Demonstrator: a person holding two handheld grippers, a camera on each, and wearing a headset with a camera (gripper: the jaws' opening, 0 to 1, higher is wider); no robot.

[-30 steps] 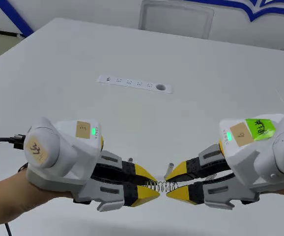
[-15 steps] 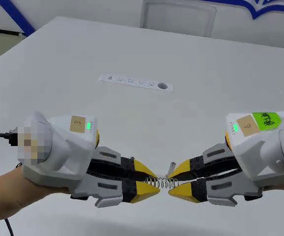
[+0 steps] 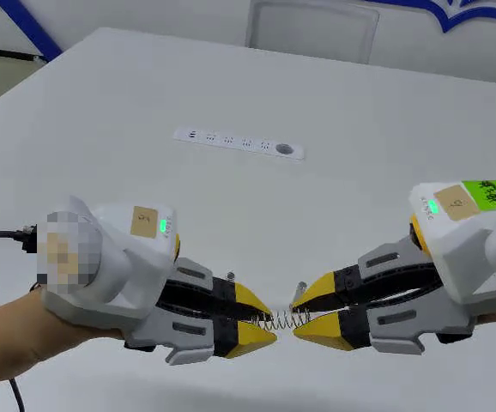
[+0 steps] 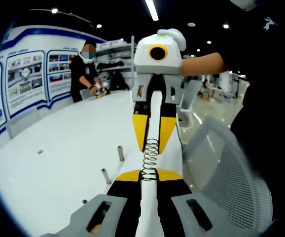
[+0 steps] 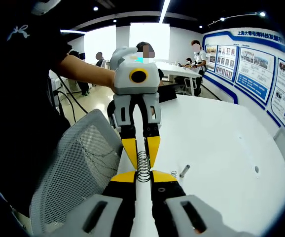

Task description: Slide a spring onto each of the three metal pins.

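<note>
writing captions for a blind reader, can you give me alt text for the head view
Two hand-held tools with yellow-tipped jaws, the left tool and the right tool, face tip to tip and hold a small coiled metal spring between them above a white table. An upright metal pin stands behind the spring, and a white power strip lies farther back.

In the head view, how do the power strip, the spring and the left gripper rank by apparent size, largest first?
1. left gripper, though it is nearest the camera
2. power strip
3. spring
</note>
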